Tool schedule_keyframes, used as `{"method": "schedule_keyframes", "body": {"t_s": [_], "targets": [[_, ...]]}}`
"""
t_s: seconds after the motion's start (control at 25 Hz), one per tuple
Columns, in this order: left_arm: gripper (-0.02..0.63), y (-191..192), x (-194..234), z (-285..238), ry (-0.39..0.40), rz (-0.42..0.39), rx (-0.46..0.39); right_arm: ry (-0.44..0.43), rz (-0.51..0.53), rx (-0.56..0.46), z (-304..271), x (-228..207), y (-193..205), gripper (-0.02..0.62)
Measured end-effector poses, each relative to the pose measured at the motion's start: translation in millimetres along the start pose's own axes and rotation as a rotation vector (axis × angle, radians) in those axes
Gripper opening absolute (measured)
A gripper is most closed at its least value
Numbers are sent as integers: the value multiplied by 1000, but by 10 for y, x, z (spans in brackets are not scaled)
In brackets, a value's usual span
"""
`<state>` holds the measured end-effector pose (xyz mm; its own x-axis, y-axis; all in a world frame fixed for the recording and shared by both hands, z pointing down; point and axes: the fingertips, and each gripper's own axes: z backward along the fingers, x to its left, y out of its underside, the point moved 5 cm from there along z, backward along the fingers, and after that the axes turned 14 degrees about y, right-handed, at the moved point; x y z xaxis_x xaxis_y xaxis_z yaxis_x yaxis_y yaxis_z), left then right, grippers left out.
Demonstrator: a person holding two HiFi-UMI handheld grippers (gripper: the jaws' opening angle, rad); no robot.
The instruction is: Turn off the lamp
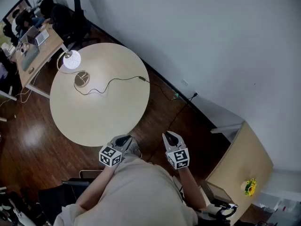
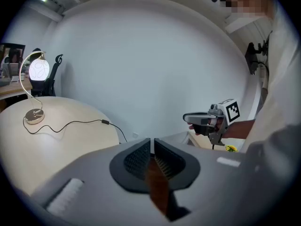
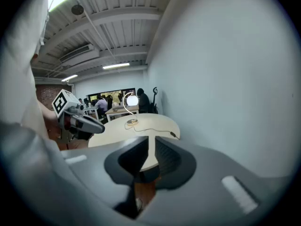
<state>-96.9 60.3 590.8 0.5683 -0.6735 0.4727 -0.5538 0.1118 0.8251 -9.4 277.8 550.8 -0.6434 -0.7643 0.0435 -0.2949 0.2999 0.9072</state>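
The lamp (image 1: 71, 59) stands lit at the far left of the round pale table (image 1: 101, 119), its white globe on a curved gold stem over a round base (image 1: 82, 79). Its black cord runs right across the table to an inline switch (image 1: 141, 78). The lamp (image 2: 39, 69) also shows in the left gripper view, and small and far (image 3: 131, 100) in the right gripper view. My left gripper (image 1: 126, 138) (image 2: 151, 142) and right gripper (image 1: 170, 135) (image 3: 151, 145) hover side by side off the table's near edge. Both have jaws together with nothing between them.
A wooden desk (image 1: 35, 41) with laptops and seated people stands beyond the table at far left. The white wall runs diagonally along the right. A wooden cabinet (image 1: 244, 154) with a yellow flower (image 1: 249, 186) sits at lower right. Dark wood floor surrounds the table.
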Motion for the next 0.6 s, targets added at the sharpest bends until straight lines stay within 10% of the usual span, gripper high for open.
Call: {"method": "schedule_keyframes", "body": {"t_s": [0.6], "targets": [[0,-596,1039,71,-22,9,-33,20,61,5,-1414,-289,-460,43]]}}
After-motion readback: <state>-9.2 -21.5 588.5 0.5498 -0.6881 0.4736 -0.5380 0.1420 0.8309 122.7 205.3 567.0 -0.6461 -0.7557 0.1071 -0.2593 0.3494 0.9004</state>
